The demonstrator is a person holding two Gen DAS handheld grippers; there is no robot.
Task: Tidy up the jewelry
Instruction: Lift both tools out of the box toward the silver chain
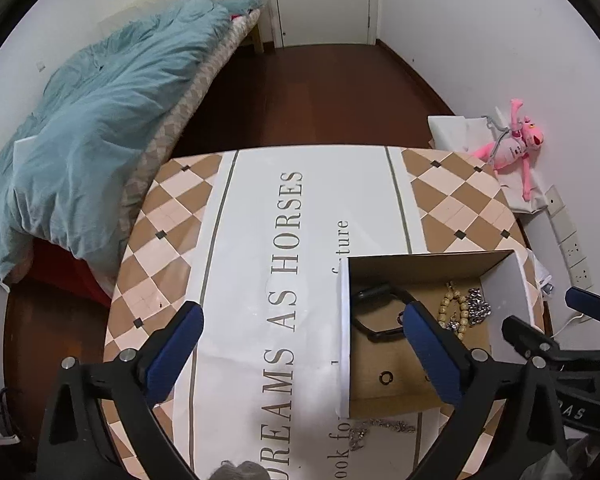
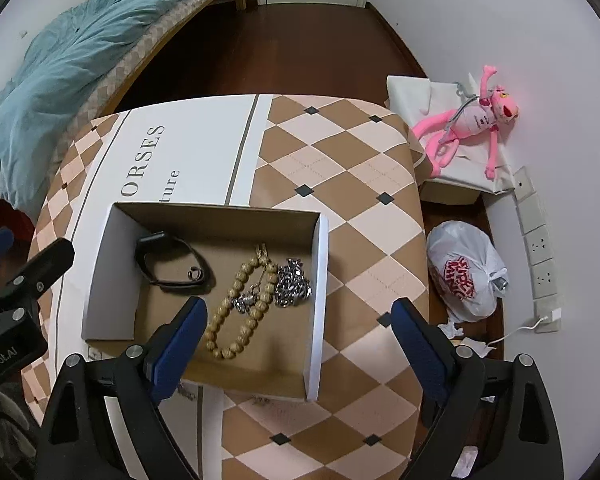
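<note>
Cardboard box (image 2: 112, 268), cloth (image 1: 292, 240) reading "DREAMS AS HORSES"

White walls (image 1: 480, 32) enclose a small room with a dark reddish-brown wooden floor (image 1: 320, 92), and a white door (image 1: 322, 0) stands closed at the far end. A bed (image 1: 204, 80) on a pale wooden frame runs along the left wall, heaped with a rumpled teal duvet (image 1: 96, 128). By the right wall a pink plush toy (image 2: 472, 128) lies on white bags, above a row of wall sockets (image 2: 540, 248) and a tied white plastic bag (image 2: 464, 268) on the floor.
</note>
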